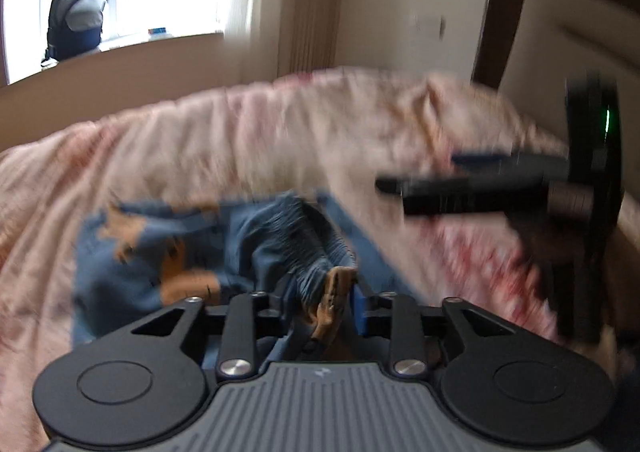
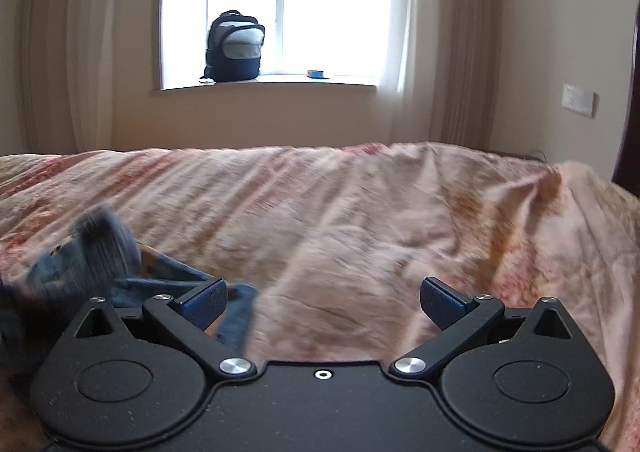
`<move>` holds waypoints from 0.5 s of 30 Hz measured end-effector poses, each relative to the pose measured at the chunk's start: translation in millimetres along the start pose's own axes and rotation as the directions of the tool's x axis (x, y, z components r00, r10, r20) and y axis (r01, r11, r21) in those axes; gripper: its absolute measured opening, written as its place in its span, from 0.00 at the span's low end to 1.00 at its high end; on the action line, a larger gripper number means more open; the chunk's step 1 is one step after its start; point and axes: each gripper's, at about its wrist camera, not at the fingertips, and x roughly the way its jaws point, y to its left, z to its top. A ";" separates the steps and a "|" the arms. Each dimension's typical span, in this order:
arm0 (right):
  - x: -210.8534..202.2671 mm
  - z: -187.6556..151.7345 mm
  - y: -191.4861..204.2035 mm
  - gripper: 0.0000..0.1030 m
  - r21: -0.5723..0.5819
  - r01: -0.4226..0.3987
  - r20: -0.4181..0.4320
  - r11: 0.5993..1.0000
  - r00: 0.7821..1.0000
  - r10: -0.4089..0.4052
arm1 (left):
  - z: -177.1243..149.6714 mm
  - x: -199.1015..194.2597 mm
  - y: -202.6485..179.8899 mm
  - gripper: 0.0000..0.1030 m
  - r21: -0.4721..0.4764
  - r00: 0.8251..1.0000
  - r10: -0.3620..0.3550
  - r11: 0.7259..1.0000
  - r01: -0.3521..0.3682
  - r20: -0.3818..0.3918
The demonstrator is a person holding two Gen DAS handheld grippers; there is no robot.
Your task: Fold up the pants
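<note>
Left gripper (image 1: pixel 326 302): nearest to me in my left wrist view; its jaws are drawn close together and pinch a bunched fold of the pants, blue ribbed waistband and an orange patch caught between them.
Right gripper (image 2: pixel 323 298): in my right wrist view its jaws stand wide apart with nothing between them, only bedspread below. I also see it from the left wrist camera, blurred, at the right side above the bed.
Right gripper's left finger (image 2: pixel 204 300): its blue pad sits just over the near edge of the blue cloth; I cannot tell whether it touches.
Pants (image 1: pixel 172 252): blue with orange figures, lying crumpled on the bed just beyond my left gripper, one end lifted into its grip. In the right wrist view they show at lower left, blurred.
Bedspread (image 2: pixel 360 211): pink and cream, wrinkled, covering the bed under everything.
Headboard (image 1: pixel 560 31): dark-framed, padded, at the far right.
Windowsill (image 2: pixel 264 85): on the far wall, between curtains.
Backpack (image 2: pixel 235 47): dark blue and grey, upright on the sill.
</note>
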 end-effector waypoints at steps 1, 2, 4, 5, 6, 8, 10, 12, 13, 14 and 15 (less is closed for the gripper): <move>3.6 -2.8 -3.5 0.99 0.008 0.001 -0.009 1.000 1.000 -0.001 | -4.6 4.2 -3.6 0.38 0.019 1.000 0.006 1.000 -0.006 -0.009; 6.4 -5.3 -5.3 0.99 0.014 -0.006 -0.014 1.000 1.000 0.006 | -8.2 5.6 -8.4 0.41 0.039 1.000 0.015 0.999 -0.015 -0.007; 9.3 -9.0 -7.8 0.99 0.026 -0.034 -0.012 0.999 0.999 0.034 | -11.5 3.0 -16.5 0.47 0.095 0.999 0.033 0.995 -0.033 0.007; 9.2 -9.6 -7.8 0.99 0.029 -0.055 -0.004 0.998 0.998 0.055 | -14.0 0.1 -20.6 0.51 0.128 0.999 0.043 0.991 -0.044 0.015; 8.0 -9.3 -7.1 0.99 0.032 -0.077 0.008 0.997 0.997 0.076 | -15.9 -3.4 -25.8 0.54 0.153 0.998 0.057 0.986 -0.060 0.022; 5.7 -7.9 -4.8 0.99 0.037 -0.138 0.033 0.990 0.990 0.137 | -21.1 -9.4 -32.4 0.55 0.197 0.996 0.080 0.977 -0.086 0.034; 4.5 -6.7 -0.2 0.99 0.040 -0.205 0.045 0.978 0.978 0.203 | -25.8 -11.8 -35.8 0.55 0.223 0.994 0.102 0.969 -0.106 0.030; 3.0 -6.6 5.6 0.99 0.049 -0.253 0.059 0.966 0.966 0.250 | -27.6 -10.3 -35.0 0.54 0.218 0.992 0.122 0.968 -0.122 0.014; 2.8 -5.7 8.3 0.99 0.052 -0.276 0.058 0.960 0.960 0.273 | -28.4 -11.3 -33.8 0.53 0.209 0.992 0.124 0.970 -0.123 0.009; 2.8 -5.1 11.3 0.99 0.052 -0.303 0.055 0.951 0.952 0.301 | -28.4 -13.1 -31.1 0.52 0.193 0.992 0.123 0.974 -0.123 0.009; 3.4 -5.1 14.3 0.99 0.052 -0.327 0.054 0.943 0.944 0.325 | -29.3 -14.3 -29.1 0.51 0.176 0.993 0.120 0.977 -0.119 0.009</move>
